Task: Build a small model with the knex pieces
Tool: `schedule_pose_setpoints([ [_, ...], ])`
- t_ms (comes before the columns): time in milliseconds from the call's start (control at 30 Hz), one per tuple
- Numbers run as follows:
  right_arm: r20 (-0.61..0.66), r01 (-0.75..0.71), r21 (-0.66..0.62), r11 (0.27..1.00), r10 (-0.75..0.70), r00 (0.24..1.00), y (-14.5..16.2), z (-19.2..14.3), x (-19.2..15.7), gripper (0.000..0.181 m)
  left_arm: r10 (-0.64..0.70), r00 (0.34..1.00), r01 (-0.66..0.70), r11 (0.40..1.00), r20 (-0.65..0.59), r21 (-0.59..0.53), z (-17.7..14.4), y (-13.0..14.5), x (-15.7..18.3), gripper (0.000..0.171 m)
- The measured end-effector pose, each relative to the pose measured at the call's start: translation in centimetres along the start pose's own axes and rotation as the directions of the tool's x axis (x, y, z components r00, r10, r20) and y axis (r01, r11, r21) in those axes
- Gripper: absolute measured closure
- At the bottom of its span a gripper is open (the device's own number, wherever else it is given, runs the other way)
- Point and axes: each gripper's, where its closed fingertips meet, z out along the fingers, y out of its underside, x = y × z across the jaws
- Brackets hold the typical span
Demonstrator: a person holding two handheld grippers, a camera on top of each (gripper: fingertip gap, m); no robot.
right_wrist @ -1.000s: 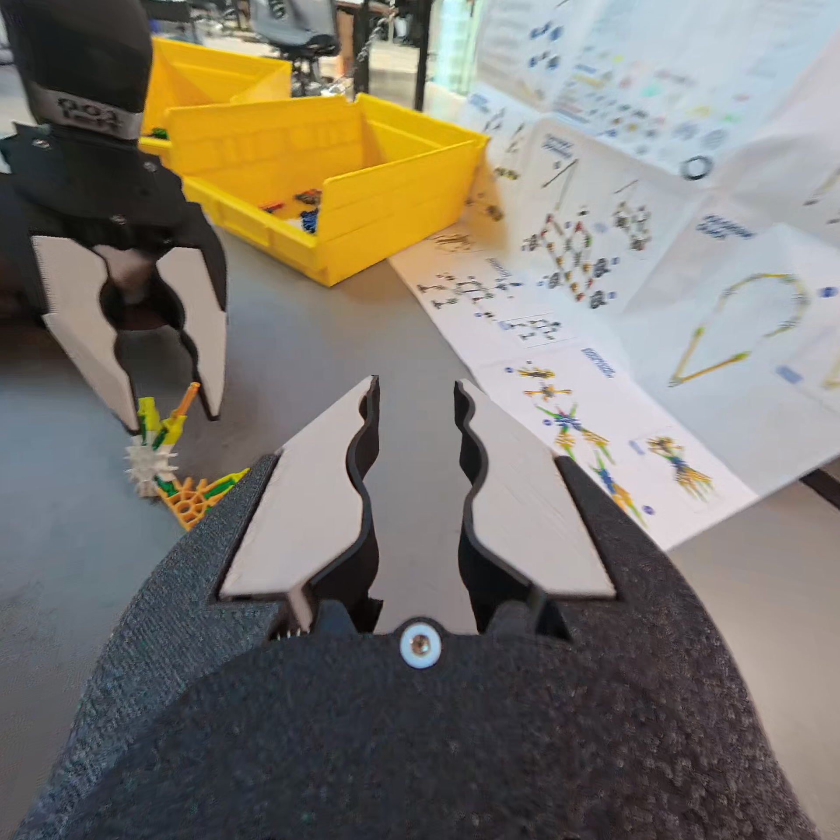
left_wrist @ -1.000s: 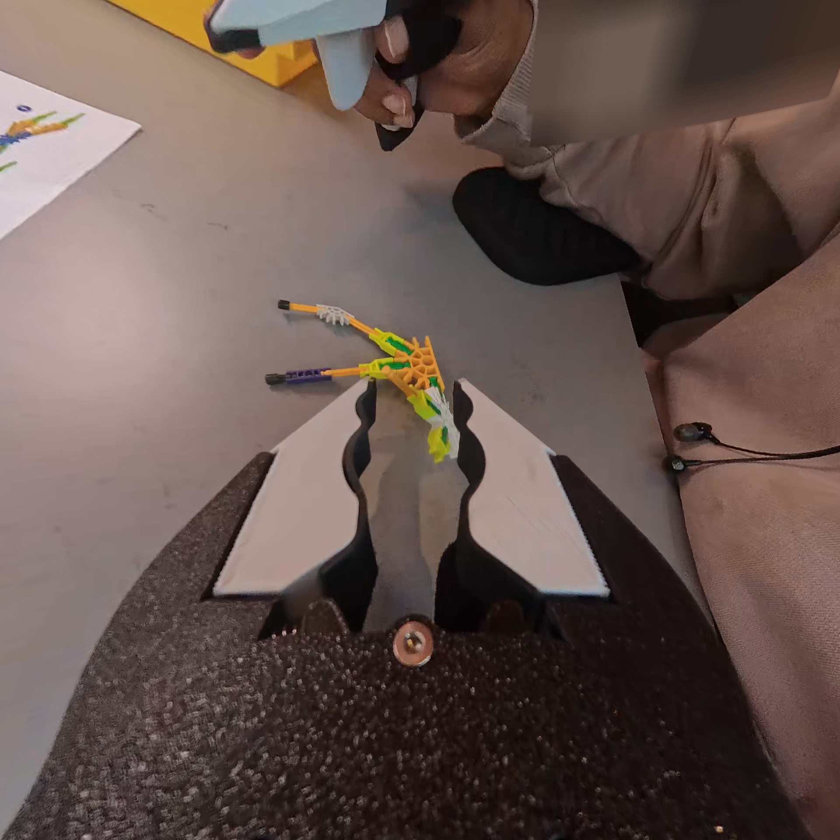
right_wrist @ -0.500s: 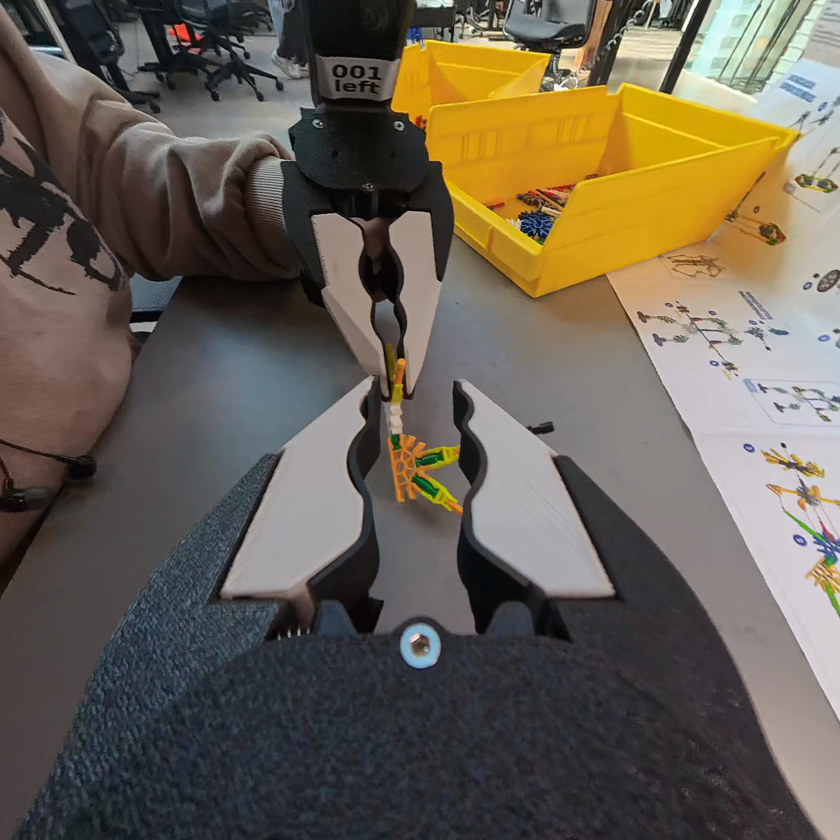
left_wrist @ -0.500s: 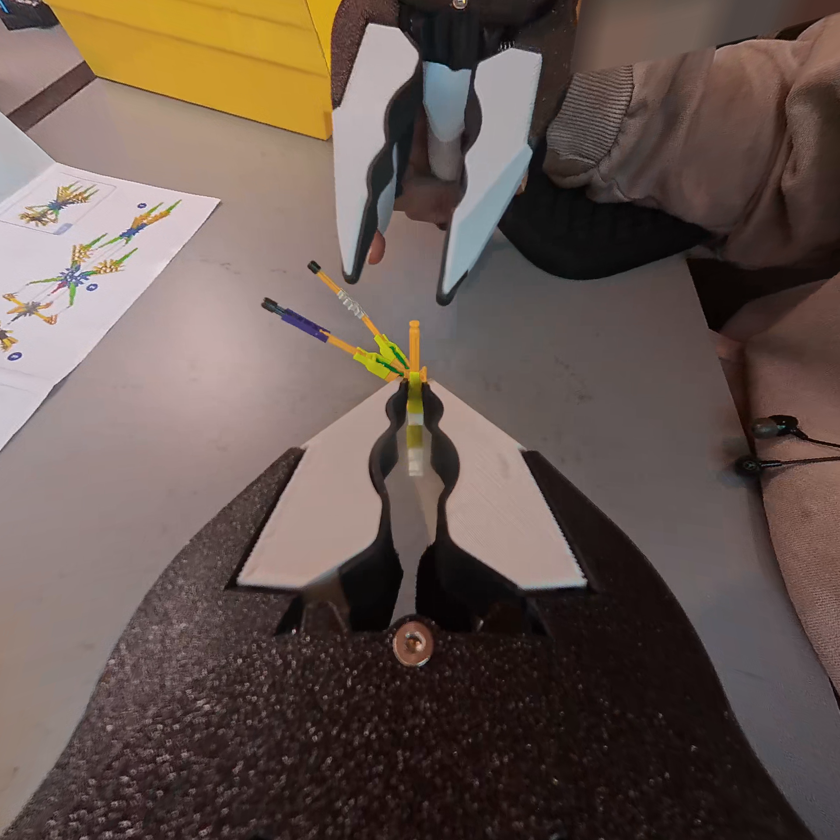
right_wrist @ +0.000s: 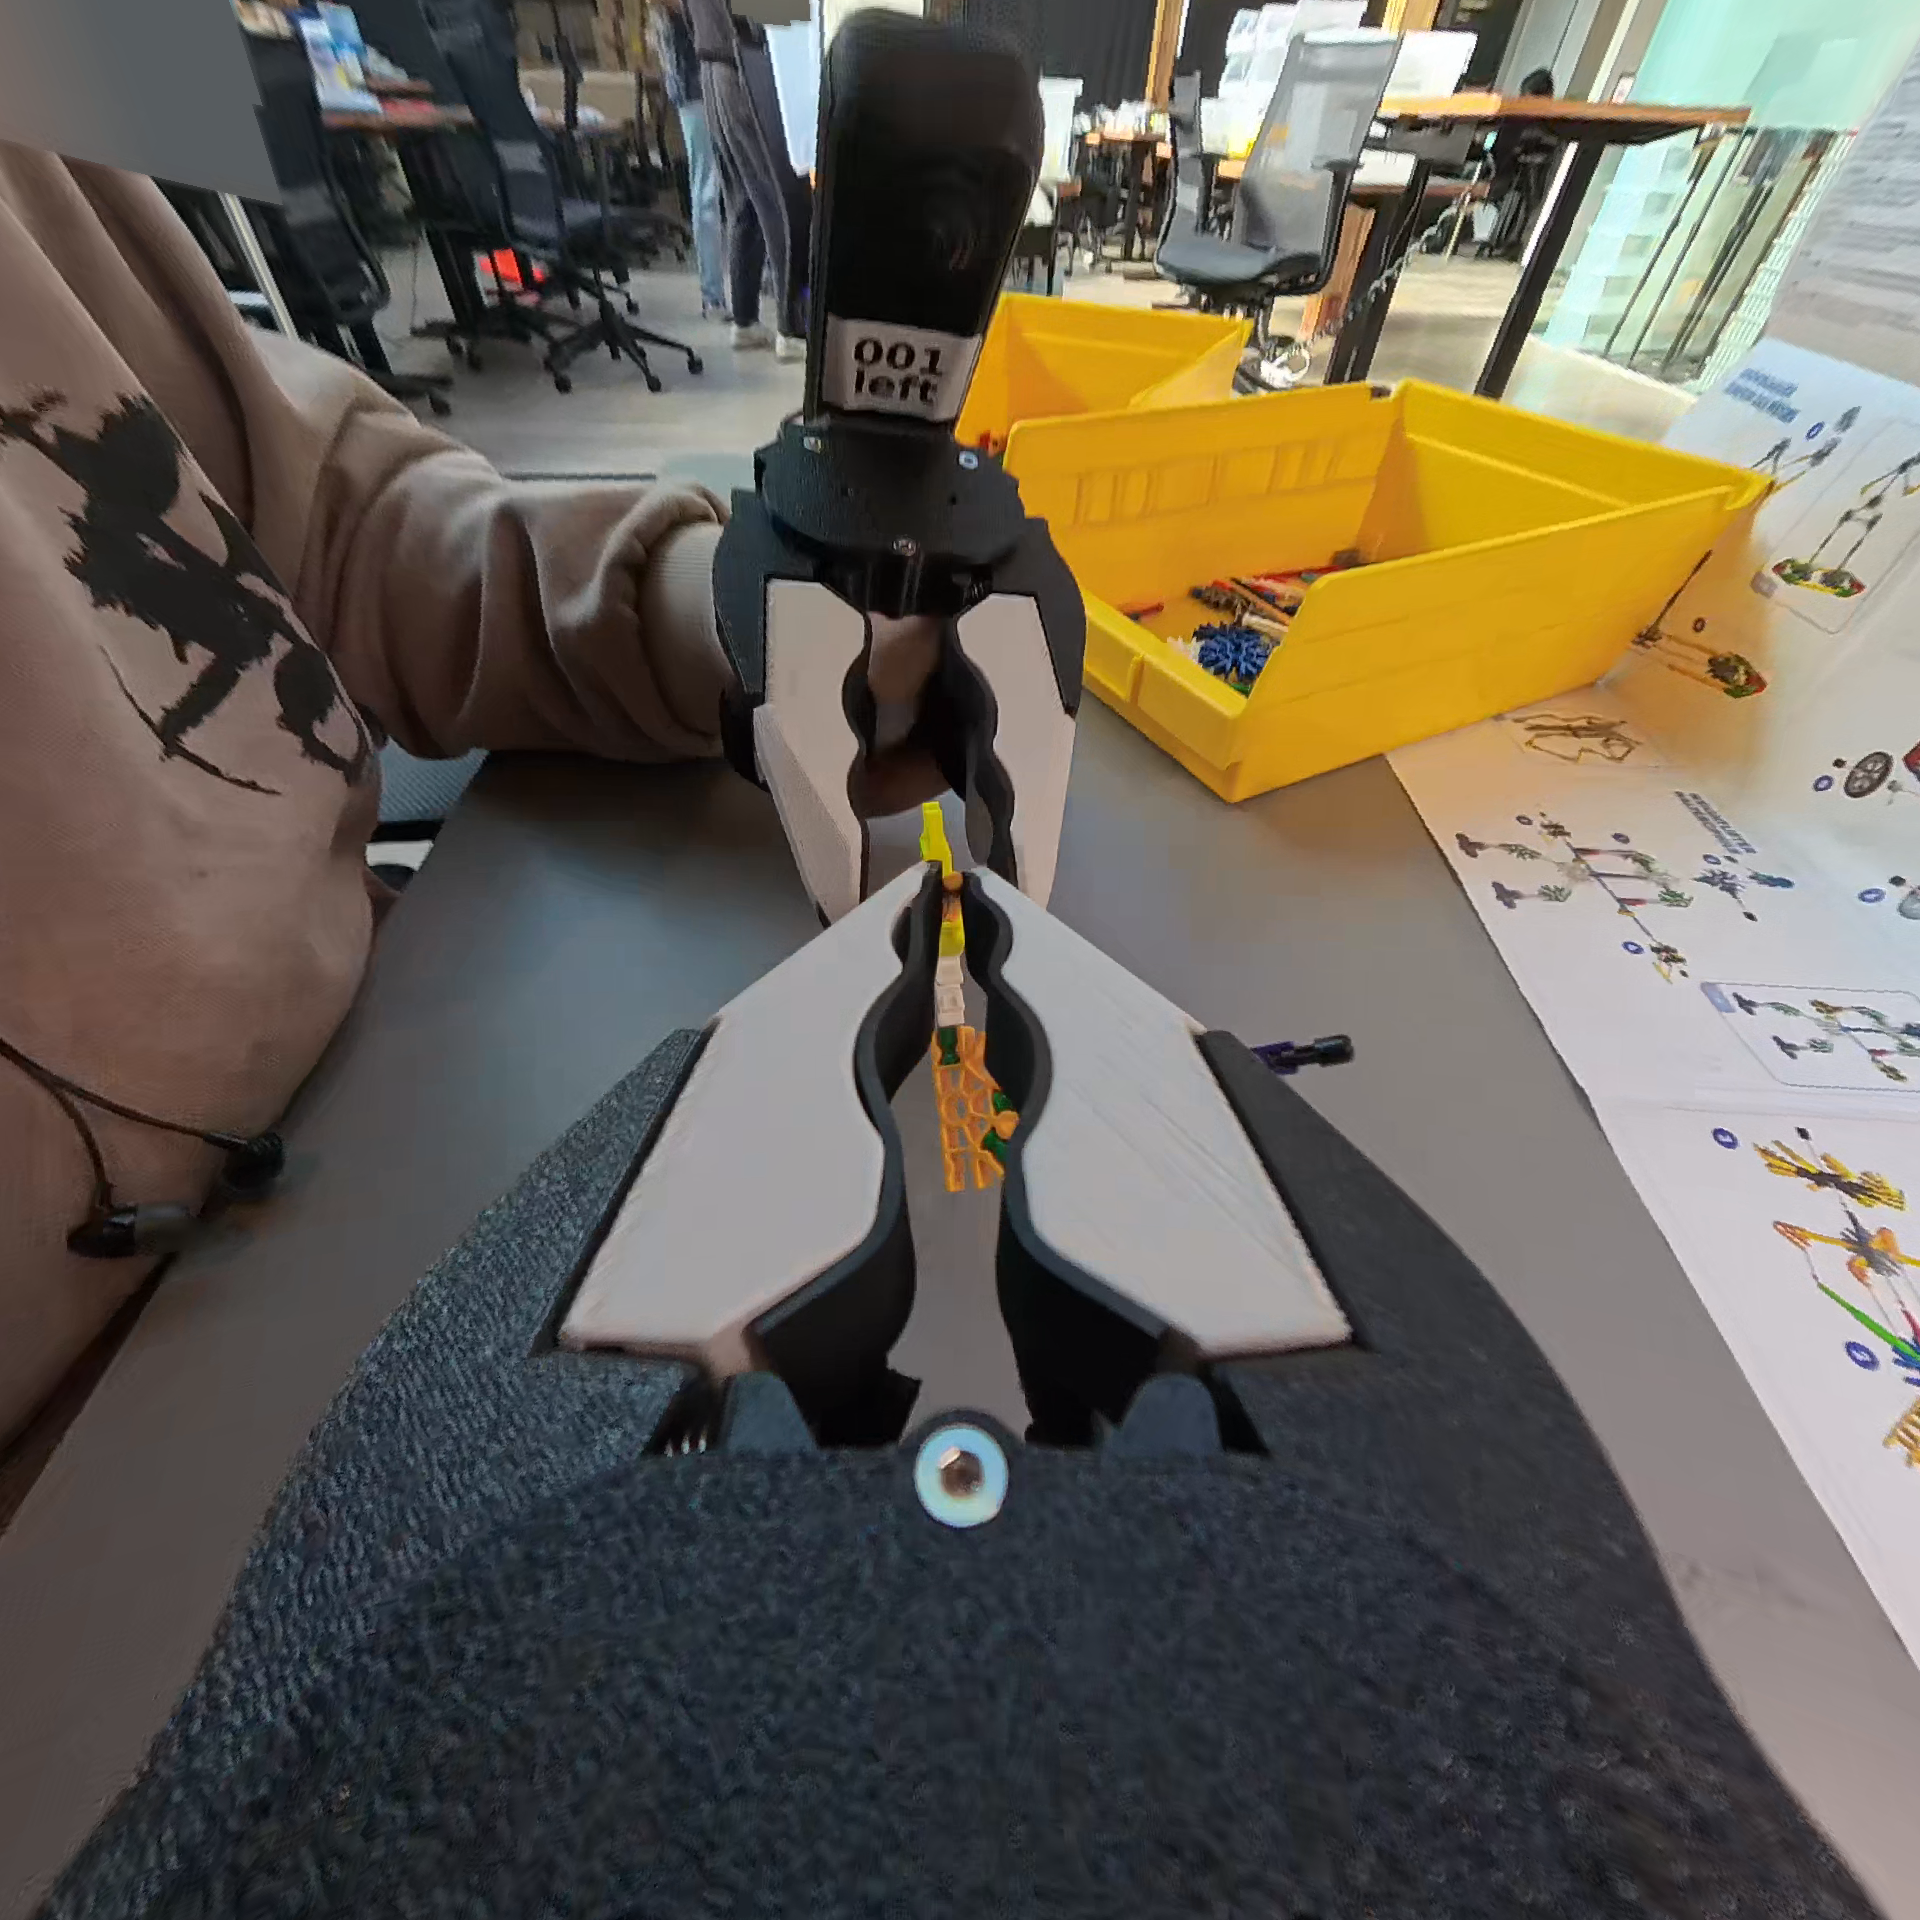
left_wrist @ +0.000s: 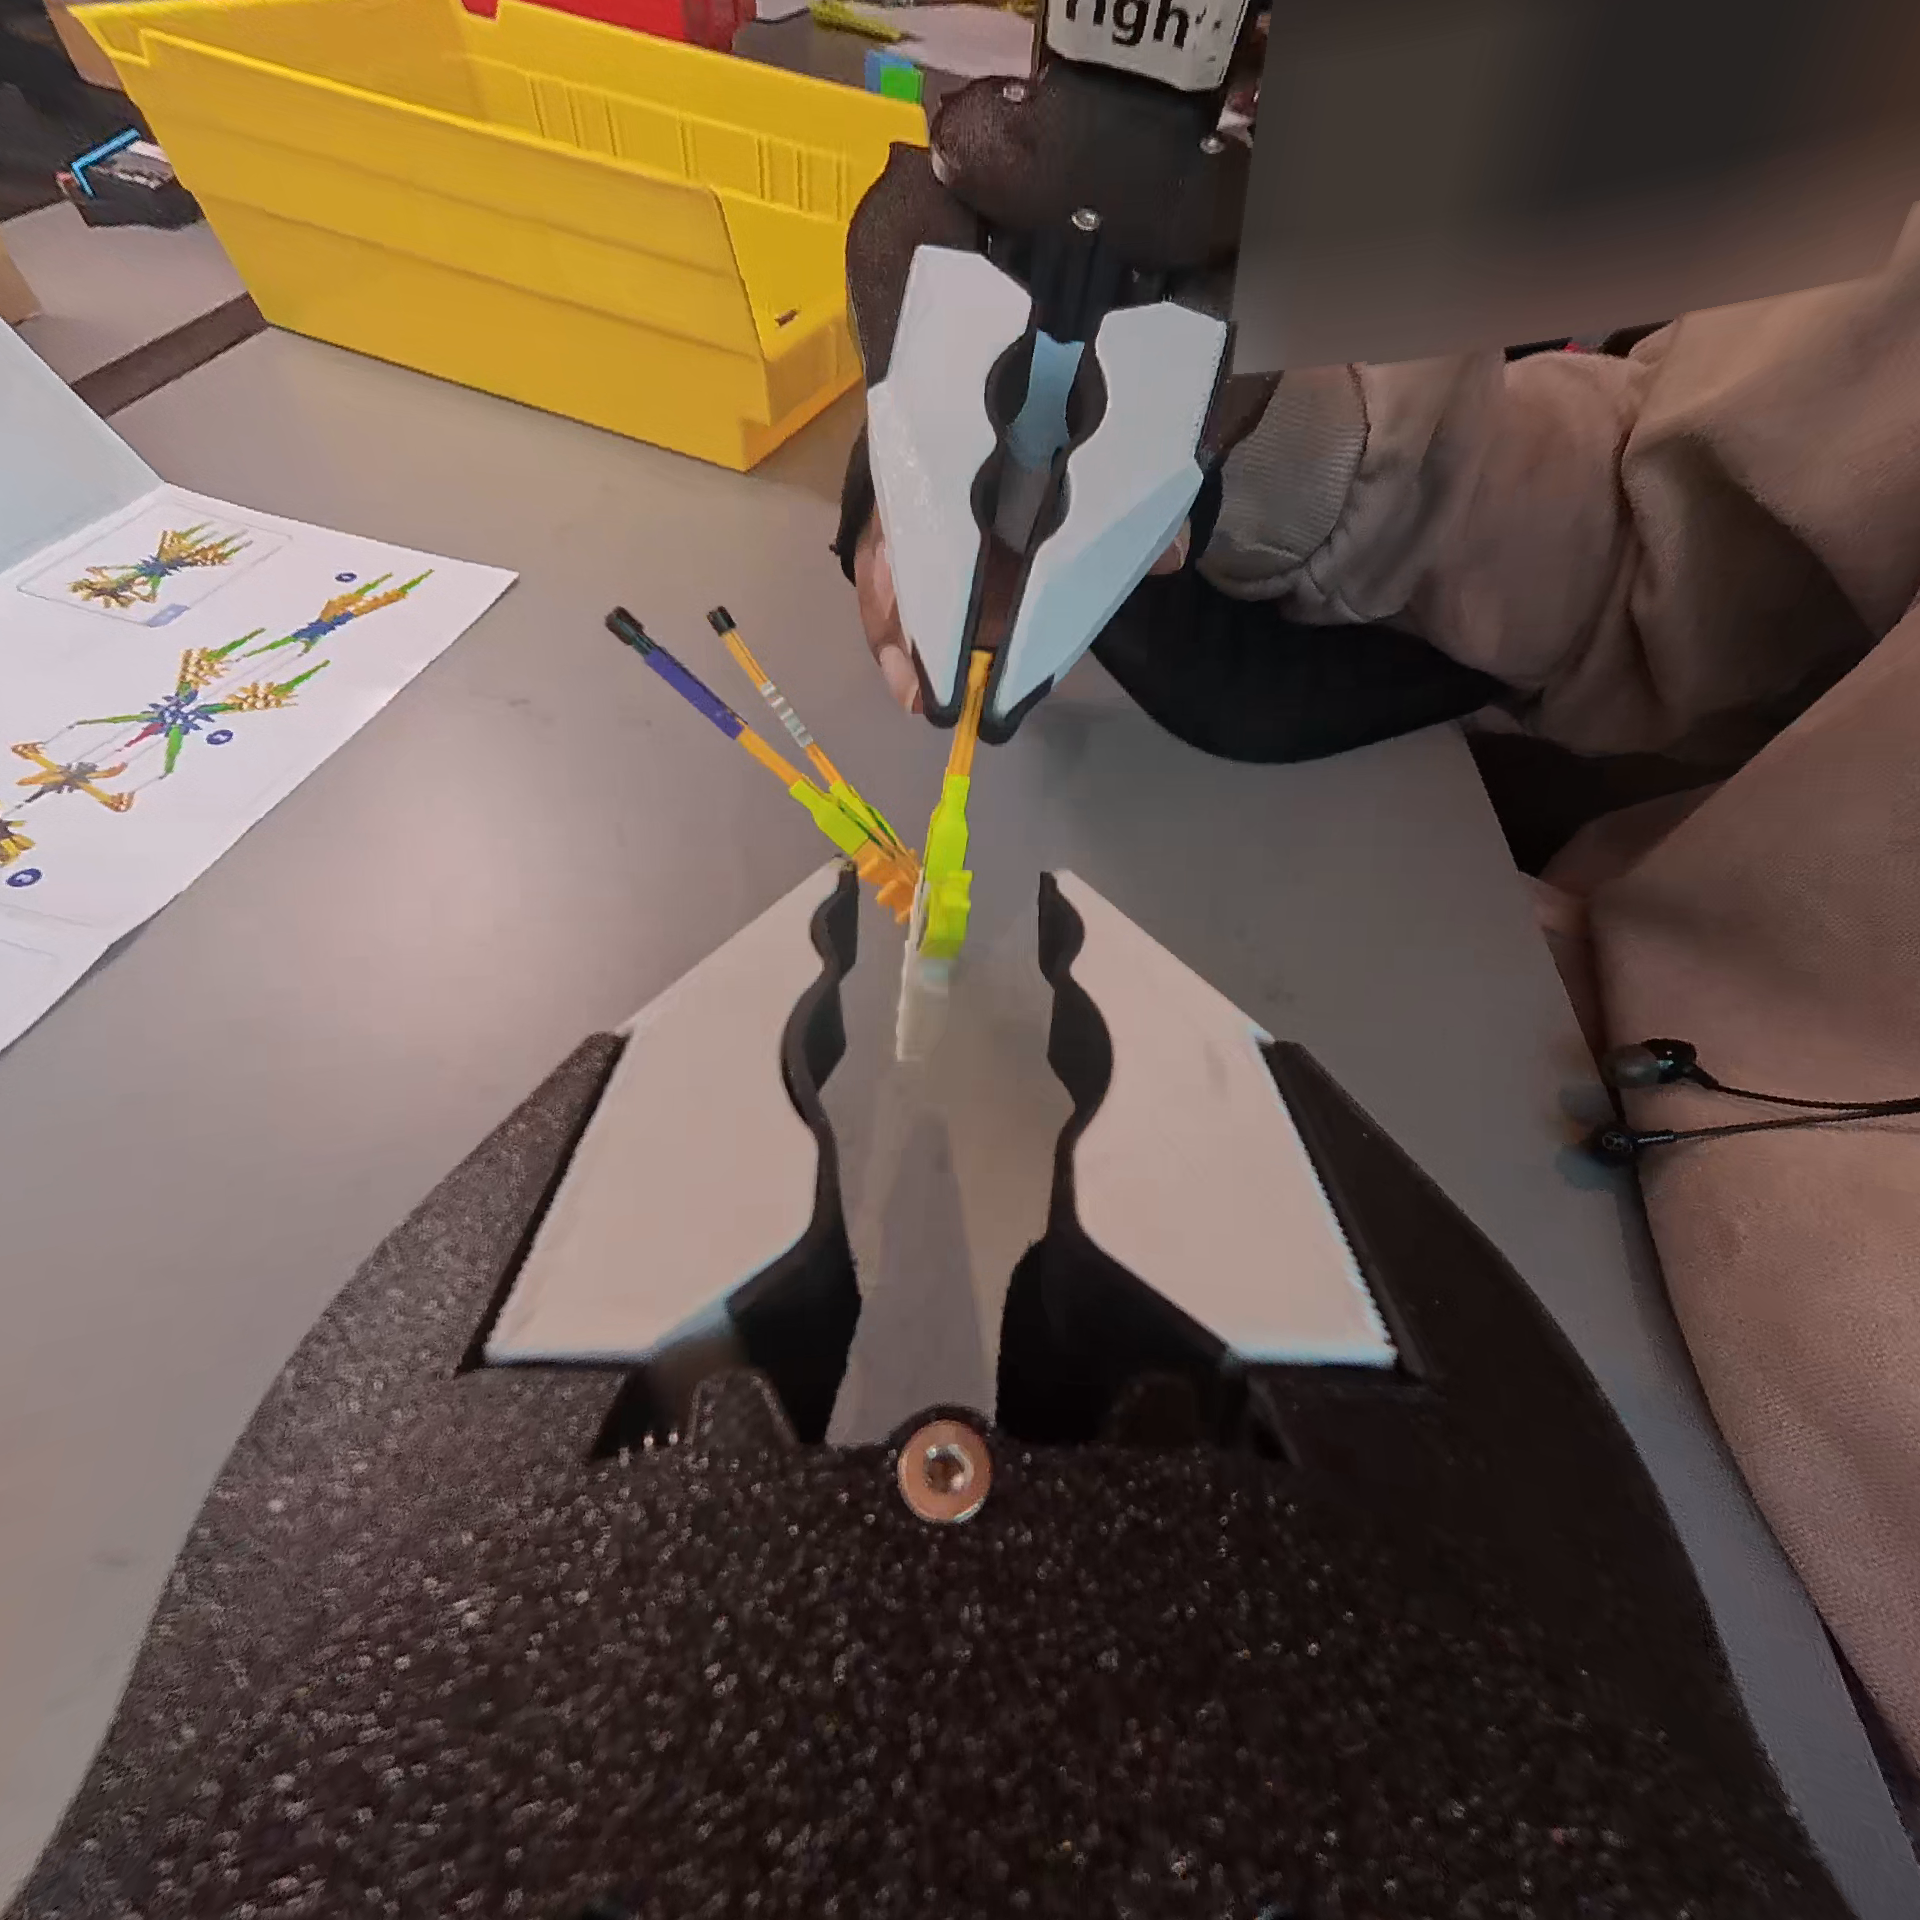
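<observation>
Rod-and-connector toy assembly: standing over the grey table, its orange rod pinched by your right gripper, which steadies it while your left gripper, spread, flanks its white end untouched.

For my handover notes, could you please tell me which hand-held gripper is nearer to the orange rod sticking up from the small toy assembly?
Right. The right hand-held gripper is shut on the orange rod; the left hand-held gripper is open below it, flanking the assembly.
</observation>
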Motion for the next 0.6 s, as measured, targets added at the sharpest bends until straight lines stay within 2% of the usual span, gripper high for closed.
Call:
schedule_pose_setpoints([
  [100, 0.025, -0.048, 0.134, 0.990, 0.045, 0.999, -2.2, -0.8, -0.1, 0.179, -0.028, 0.999, 0.031, 0.995, -0.026, 0.091, -0.4, -1.4, 0.2, 0.139],
  [167, 0.041, -0.076, 0.195, 0.978, 0.069, 0.997, -3.1, -1.0, -0.1, 0.179, -0.040, 0.998, 0.046, 0.987, -0.040, 0.151, -0.7, -2.4, 0.4, 0.149],
  [233, 0.045, -0.095, 0.198, 0.976, 0.087, 0.995, -3.0, -0.9, -0.1, 0.179, -0.058, 0.996, 0.070, 0.977, -0.063, 0.200, -0.9, -3.2, 0.6, 0.159],
  [267, 0.034, -0.088, 0.187, 0.978, 0.083, 0.996, -2.7, -0.8, 0.1, 0.179, -0.072, 0.995, 0.085, 0.974, -0.071, 0.209, -1.0, -3.4, 0.6, 0.165],
  [333, 0.007, -0.081, 0.152, 0.985, 0.081, 0.997, -2.1, -0.6, 0.5, 0.179, -0.105, 0.992, 0.116, 0.976, -0.066, 0.184, -0.8, -3.0, 0.3, 0.166],
  [400, -0.083, -0.035, 0.093, 0.995, 0.043, 0.996, -1.4, -0.4, 1.5, 0.179, -0.163, 0.986, 0.164, 0.974, -0.020, 0.158, -0.5, -2.5, -0.7, 0.166],
  [533, -0.295, 0.102, -0.030, 0.994, -0.106, 0.950, -0.4, 0.2, 3.5, 0.179, -0.358, 0.933, 0.346, 0.923, 0.045, 0.171, -0.1, -1.7, -2.7, 0.166],
  [600, -0.364, 0.234, -0.129, 0.964, -0.266, 0.893, 0.0, 0.9, 3.7, 0.180, -0.445, 0.893, 0.427, 0.885, 0.064, 0.183, 0.1, -1.3, -3.5, 0.167],
])
